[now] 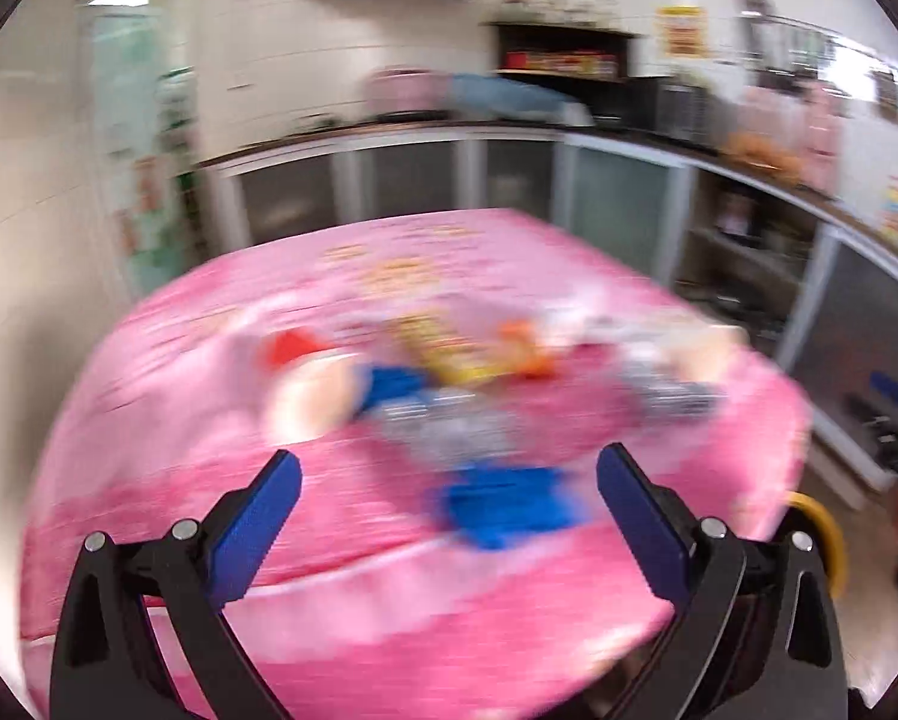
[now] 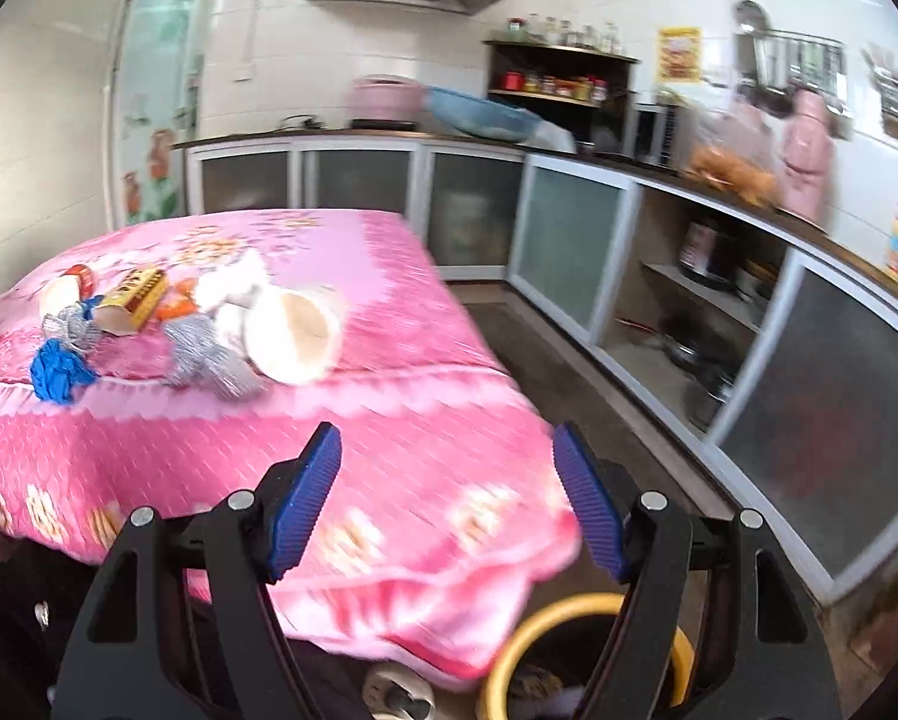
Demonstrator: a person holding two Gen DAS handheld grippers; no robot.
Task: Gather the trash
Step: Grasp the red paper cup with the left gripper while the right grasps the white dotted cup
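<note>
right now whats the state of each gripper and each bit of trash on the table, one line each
left gripper: open, empty
right gripper: open, empty
paper cup: lying on its side on the pink tablecloth
yellow box: lying flat
blue wrapper: crumpled, near table edge
silver foil: crumpled
yellow-rimmed bin: open, below table edge

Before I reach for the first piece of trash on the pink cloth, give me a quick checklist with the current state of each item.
1. Left gripper empty and open: ok.
2. Right gripper empty and open: ok.
3. Trash in view: ok; paper cup, blue wad, foil ball and yellow box lie clustered on the pink tablecloth.
4. Bin ready: ok; the yellow-rimmed bin stands below the table's near corner, mouth uncovered.
5. Left view sharp enough to aim: not ok, heavy blur.
6. Pieces separate enough for single picks: cannot tell; several touch or overlap.
</note>
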